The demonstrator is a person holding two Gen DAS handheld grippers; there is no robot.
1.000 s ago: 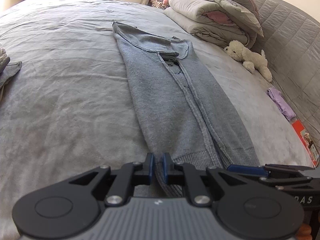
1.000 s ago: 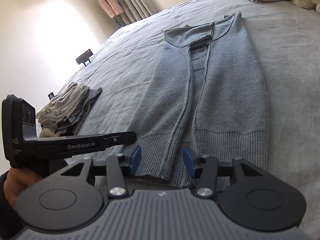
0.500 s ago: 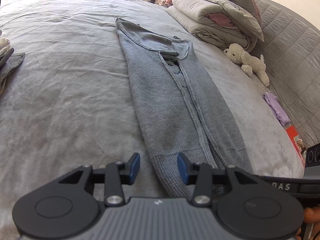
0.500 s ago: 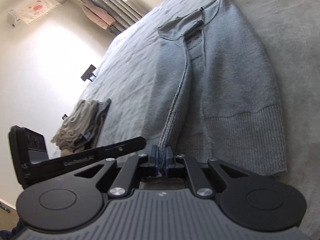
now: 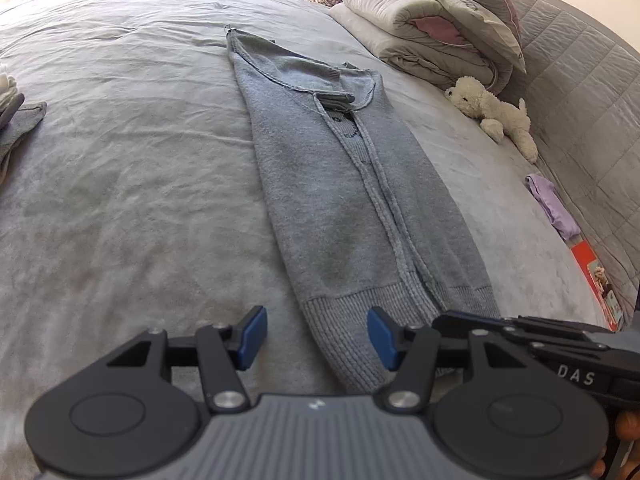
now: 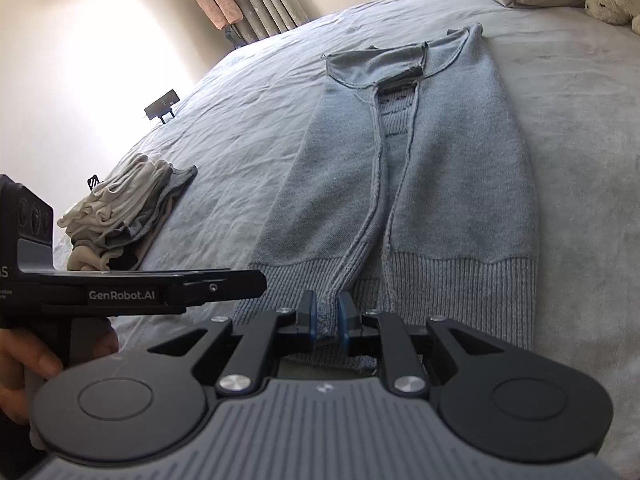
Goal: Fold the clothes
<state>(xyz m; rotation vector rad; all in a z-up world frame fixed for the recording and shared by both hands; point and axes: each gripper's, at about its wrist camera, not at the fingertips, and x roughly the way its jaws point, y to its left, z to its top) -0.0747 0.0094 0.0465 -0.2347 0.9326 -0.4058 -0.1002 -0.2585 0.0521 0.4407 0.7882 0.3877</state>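
A grey-blue knit sweater [image 5: 340, 208] lies lengthwise on the grey bed [image 5: 120, 200], its sides folded in to the middle and its collar at the far end. My left gripper [image 5: 316, 336] is open, its blue pads astride the left part of the ribbed hem without gripping it. My right gripper [image 6: 327, 318] is shut on the hem of the sweater [image 6: 440, 184] at the inner edge of the left folded panel. The right gripper's body [image 5: 520, 332] shows at the left wrist view's right edge. The left gripper's body [image 6: 160, 288] crosses the right wrist view, held by a hand [image 6: 24, 360].
A stack of folded clothes [image 6: 120, 220] sits on the bed to the left of the sweater. A folded duvet [image 5: 432, 32], a white plush toy [image 5: 492, 116], a purple cloth [image 5: 552, 204] and a red booklet [image 5: 596, 280] lie along the quilted headboard [image 5: 580, 80].
My left gripper went from shut on the hem to open and has spread wider. My right gripper closed on the hem half a second ago and stays shut.
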